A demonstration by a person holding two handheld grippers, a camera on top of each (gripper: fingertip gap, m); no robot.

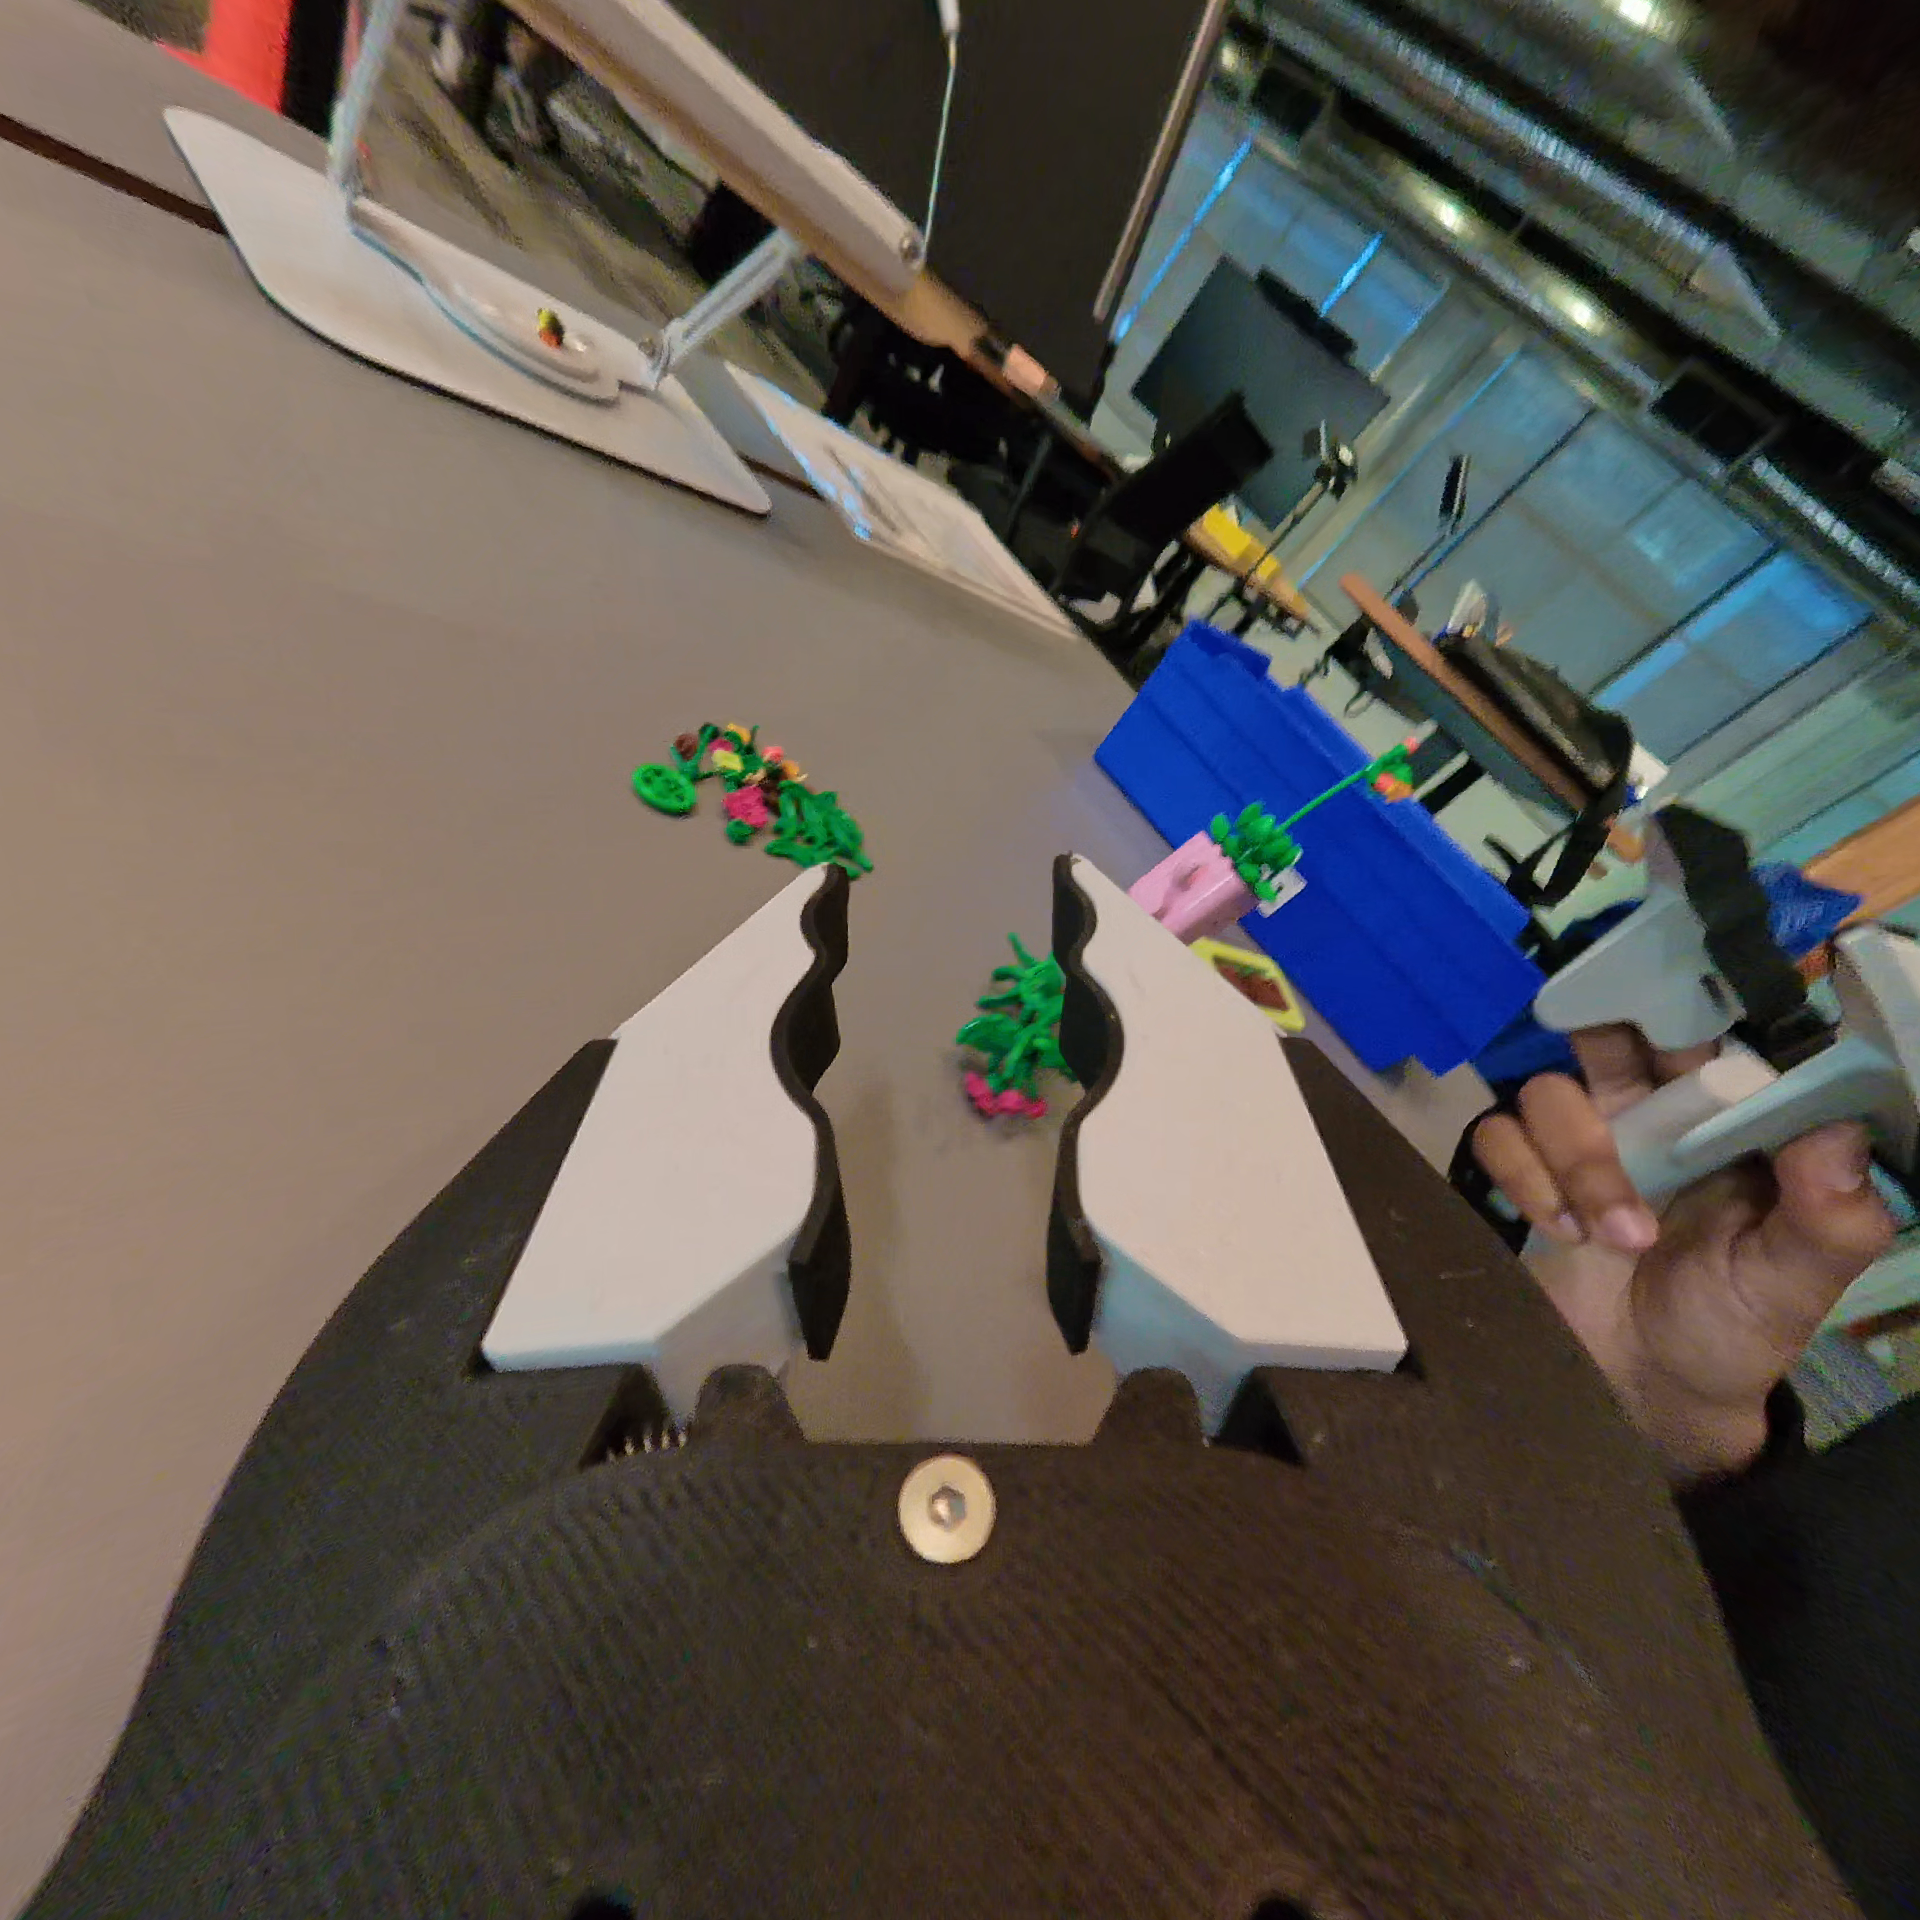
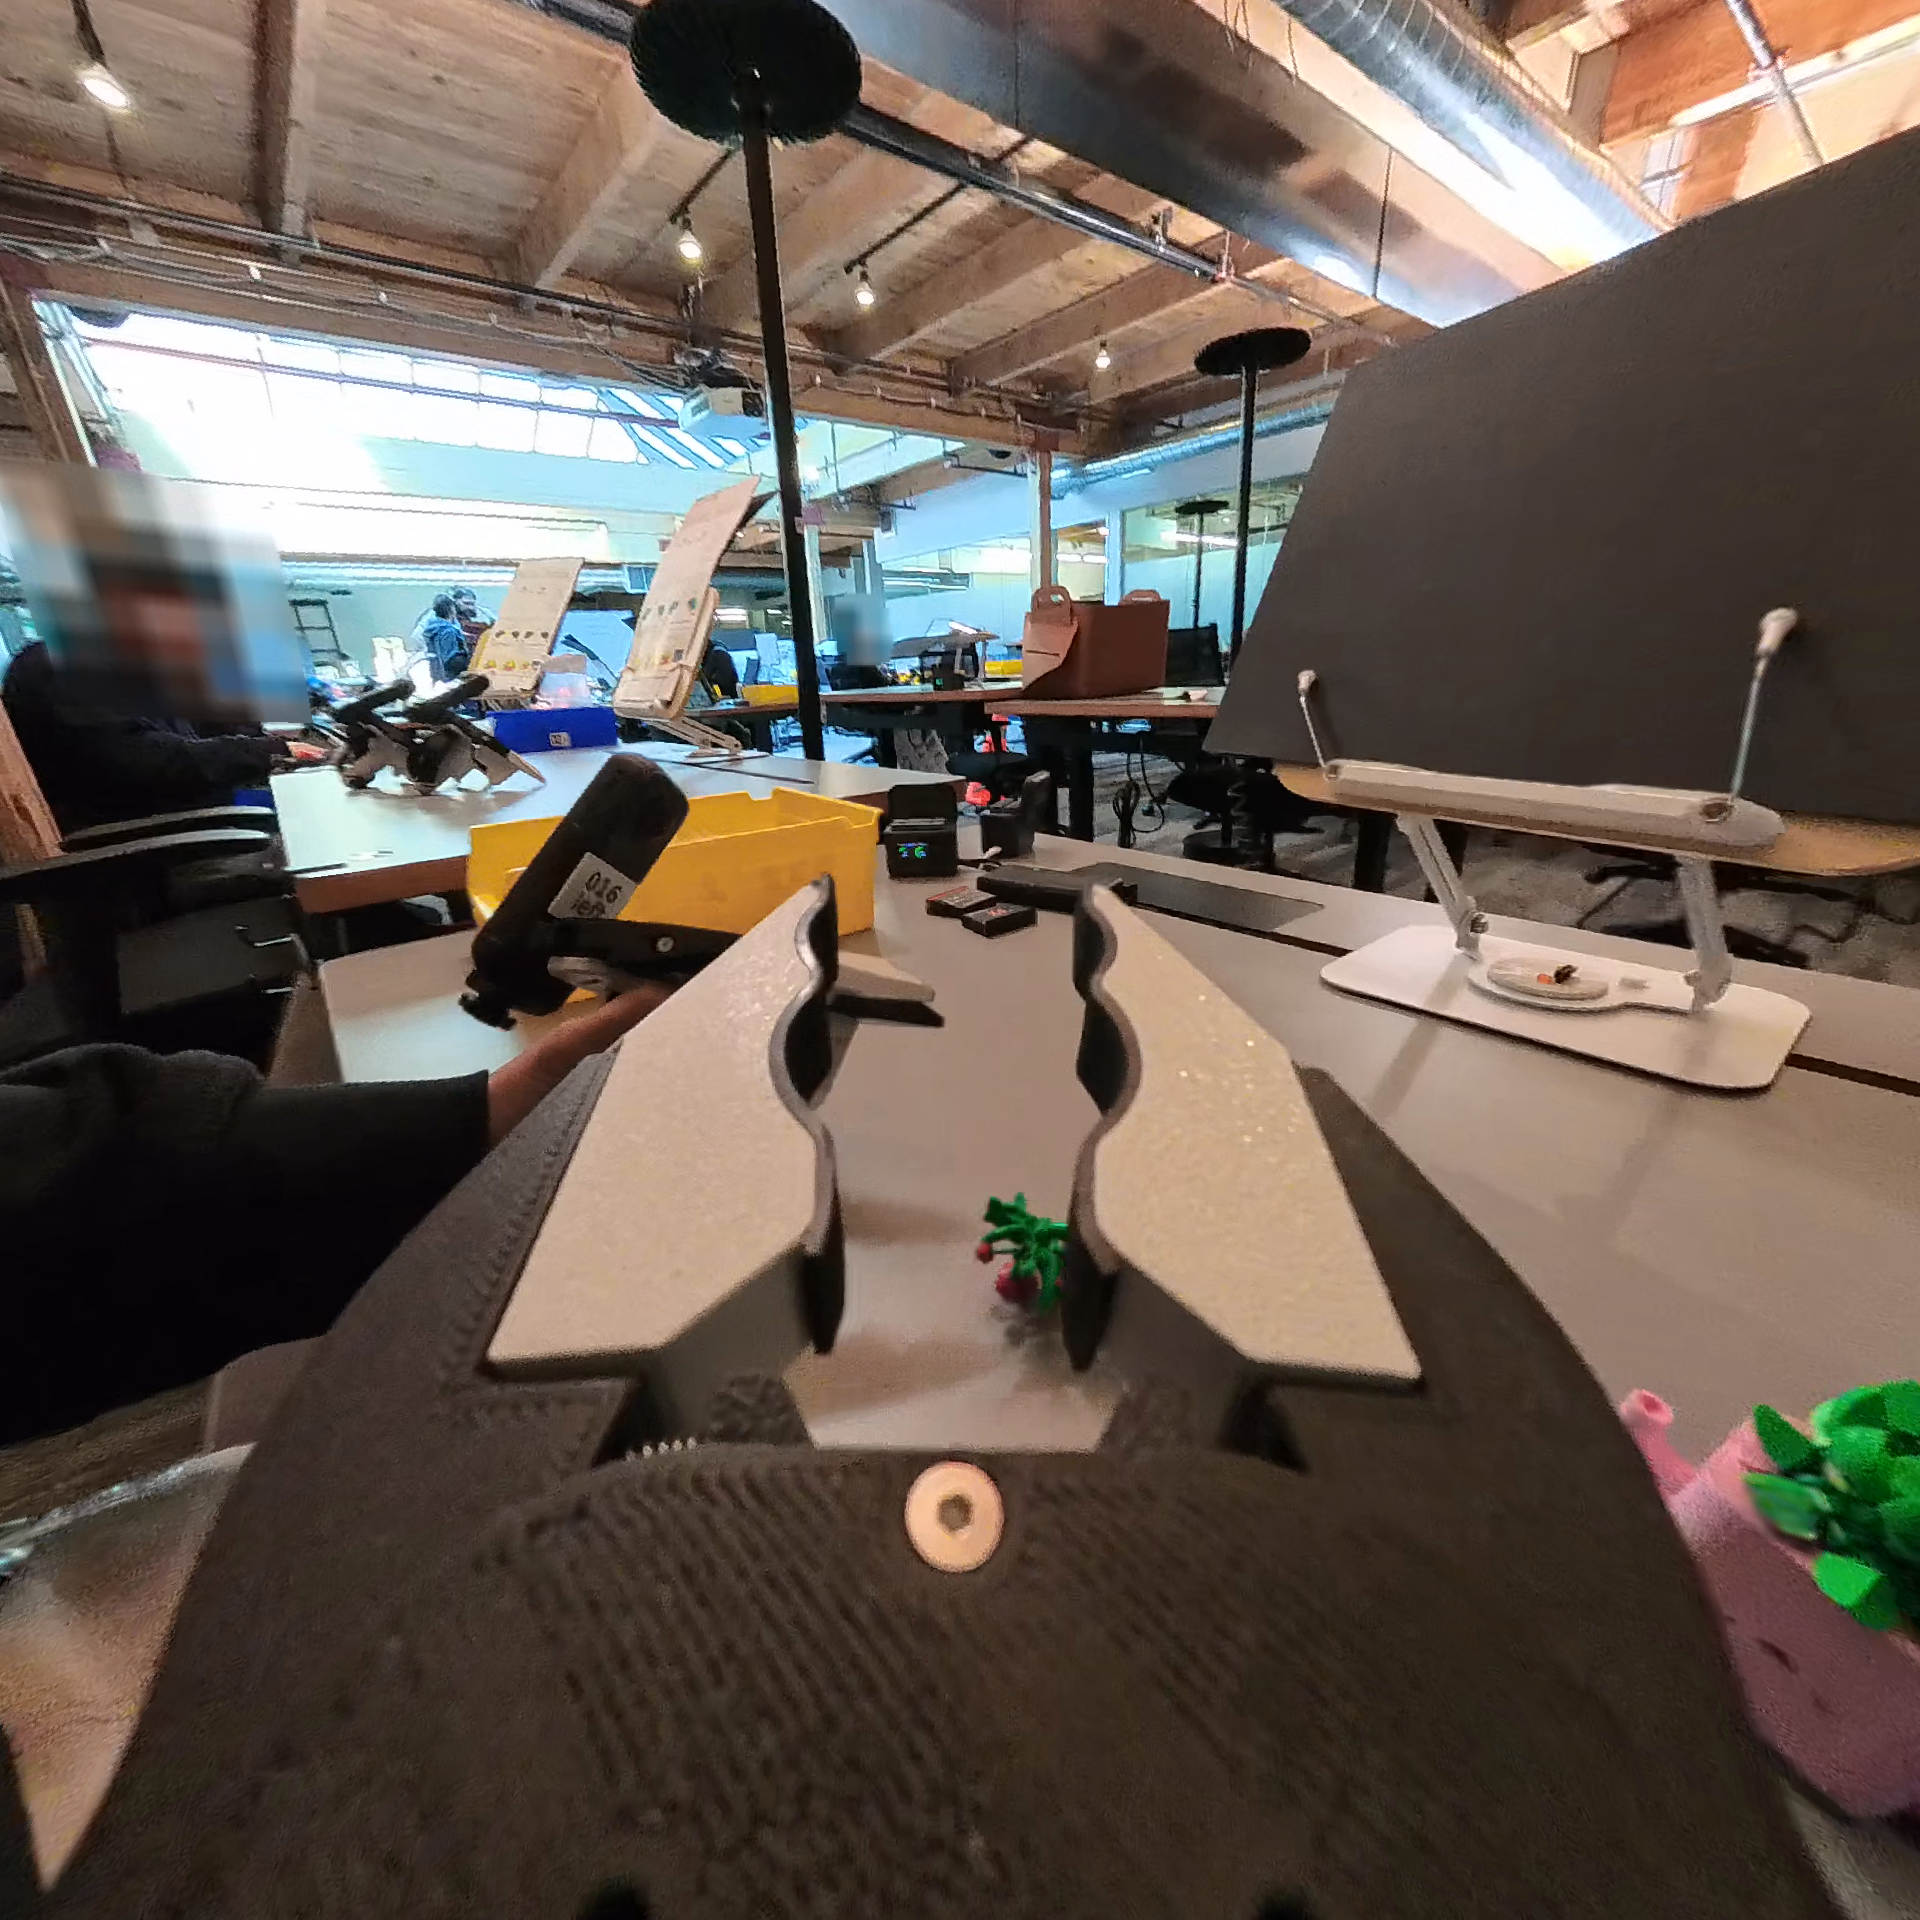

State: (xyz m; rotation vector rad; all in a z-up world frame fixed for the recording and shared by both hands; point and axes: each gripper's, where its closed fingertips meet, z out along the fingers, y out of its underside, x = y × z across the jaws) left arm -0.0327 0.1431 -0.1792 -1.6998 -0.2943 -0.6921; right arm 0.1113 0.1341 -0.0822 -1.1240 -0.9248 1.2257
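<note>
I hold my left tool (image 1: 951, 883) parted and empty above the table (image 1: 364, 831), a green plant sprig (image 1: 1013, 1023) just beside its right finger. My right tool (image 2: 956, 914) hangs apart too, gripping nothing, near the pink pot (image 2: 1787, 1621).

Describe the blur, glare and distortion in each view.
Left wrist view: wide-angle bend tilts the grey table; background shelving and the right tool are smeared, the green pieces sharper. Right wrist view: windows blow out white; the pink pot at the edge is blurred.
</note>
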